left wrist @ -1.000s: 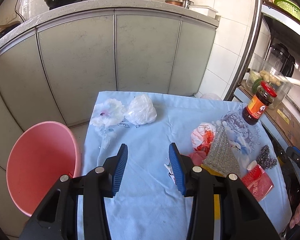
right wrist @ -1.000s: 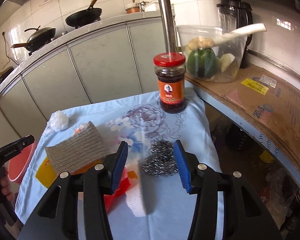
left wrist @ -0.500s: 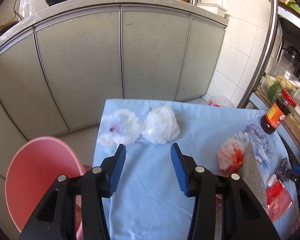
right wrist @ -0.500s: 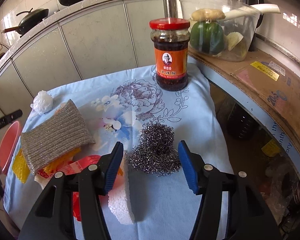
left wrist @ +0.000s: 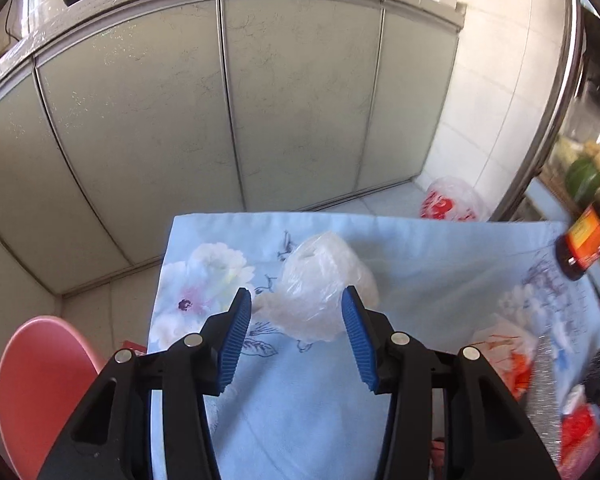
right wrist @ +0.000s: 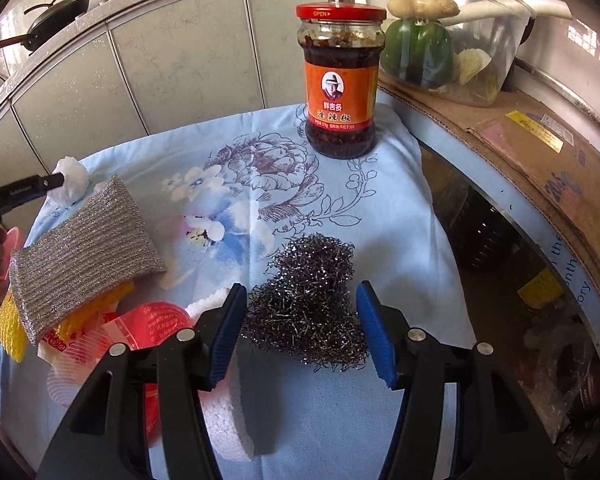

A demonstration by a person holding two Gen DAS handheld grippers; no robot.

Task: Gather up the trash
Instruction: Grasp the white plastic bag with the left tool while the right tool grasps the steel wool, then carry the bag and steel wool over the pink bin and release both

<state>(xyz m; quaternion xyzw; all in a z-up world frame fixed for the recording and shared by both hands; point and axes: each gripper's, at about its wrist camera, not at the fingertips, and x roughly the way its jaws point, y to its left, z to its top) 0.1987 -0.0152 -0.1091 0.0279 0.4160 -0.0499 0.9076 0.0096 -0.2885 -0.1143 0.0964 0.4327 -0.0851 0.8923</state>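
A crumpled clear plastic bag [left wrist: 320,292] lies on the blue flowered cloth [left wrist: 420,264] near its far edge. My left gripper [left wrist: 296,320] is open, its blue pads on either side of the bag's near end, not pressing it. The bag also shows in the right wrist view [right wrist: 70,182]. My right gripper [right wrist: 300,328] is open around a steel wool ball [right wrist: 308,304]. Red plastic wrappers [right wrist: 140,332] and a white foam piece [right wrist: 224,420] lie to its left. A pink bin [left wrist: 36,392] stands on the floor left of the table.
A silver scouring pad [right wrist: 80,256] rests on yellow packaging. A chili sauce jar [right wrist: 340,80] stands at the cloth's far right. A clear bowl of vegetables [right wrist: 440,40] sits on a cardboard-covered shelf. A red-printed bag [left wrist: 448,200] lies on the floor. Grey cabinets stand behind.
My left gripper has moved forward over the cloth until its open fingers flank the plastic bag. My right gripper has moved forward and down around the steel wool.
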